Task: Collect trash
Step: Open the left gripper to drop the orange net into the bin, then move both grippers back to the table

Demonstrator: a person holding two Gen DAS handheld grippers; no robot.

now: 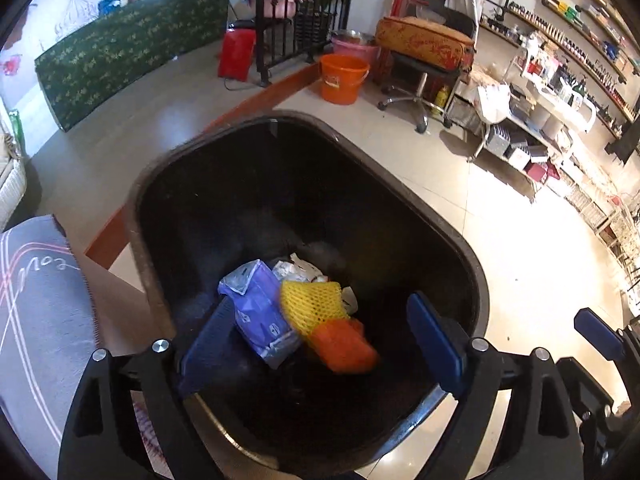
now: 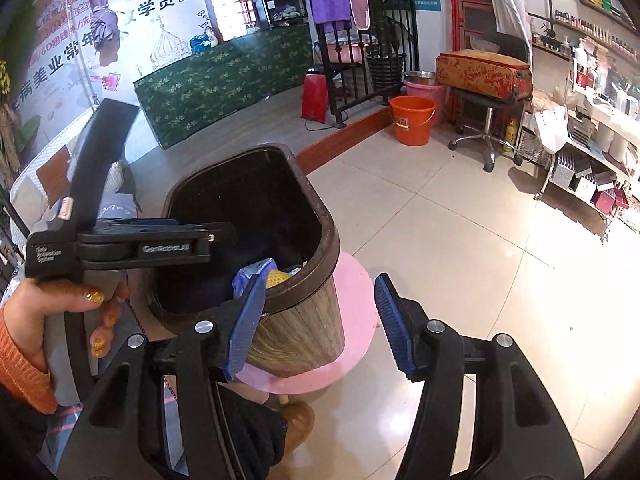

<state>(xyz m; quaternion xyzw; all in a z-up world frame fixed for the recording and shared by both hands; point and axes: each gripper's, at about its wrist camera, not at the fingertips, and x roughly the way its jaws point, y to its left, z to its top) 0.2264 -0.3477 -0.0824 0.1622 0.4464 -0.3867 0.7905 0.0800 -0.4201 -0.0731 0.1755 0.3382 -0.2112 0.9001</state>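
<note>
The left hand-held gripper (image 1: 320,344) hangs over the trash bin (image 1: 476,276), fingers spread apart and empty, evidently positioned for dropping. Below it inside the bin lie a yellow foam net (image 1: 310,300), an orange piece (image 1: 344,346) and a purple packet (image 1: 260,312). The right hand-held gripper (image 2: 320,328), also spread and empty, sits just outside the bin's rim. Beyond the bin, the tiled floor (image 2: 460,232) gives room to move.

The bin's (image 1: 476,280) mouth stands open from above, its upper half dark and free, with wrappers (image 1: 260,312) and yellow netting (image 1: 312,304) heaped low inside. To its right lies bare floor (image 2: 480,260). A grey mat (image 1: 40,300) crowds its left side.
</note>
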